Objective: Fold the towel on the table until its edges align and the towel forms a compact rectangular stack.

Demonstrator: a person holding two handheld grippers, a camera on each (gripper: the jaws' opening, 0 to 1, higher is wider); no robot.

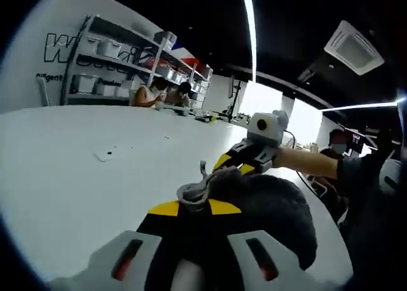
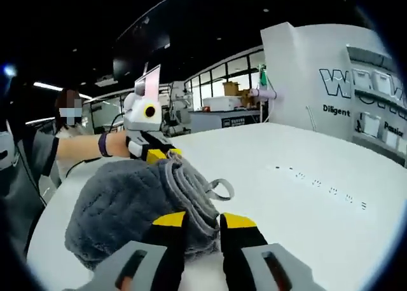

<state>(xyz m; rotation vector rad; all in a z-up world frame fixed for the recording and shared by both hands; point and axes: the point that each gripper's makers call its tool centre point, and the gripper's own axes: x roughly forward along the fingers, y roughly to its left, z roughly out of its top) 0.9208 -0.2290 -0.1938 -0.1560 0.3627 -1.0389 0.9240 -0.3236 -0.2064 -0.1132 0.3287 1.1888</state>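
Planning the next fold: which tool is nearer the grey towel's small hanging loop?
Probably right: the right tool sits beside the small grey loop; the left tool grips the towel farther off.

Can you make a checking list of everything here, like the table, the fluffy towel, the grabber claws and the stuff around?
Surface: large white table, smooth, with a few small dark specks.
Job's things: dark grey fluffy towel, bunched into a thick bundle, its small hanging loop sticking out; edges not lined up yet.
Clutter: small pale scrap on the table.
Grippers: left gripper closed on the towel's edge by the loop; right gripper pinching the towel's folded layers. Both have yellow and black jaws.
Cables: nothing seen.
Surroundings: metal shelf with white bins, white wall with dark lettering, ceiling strip light, seated people far off.
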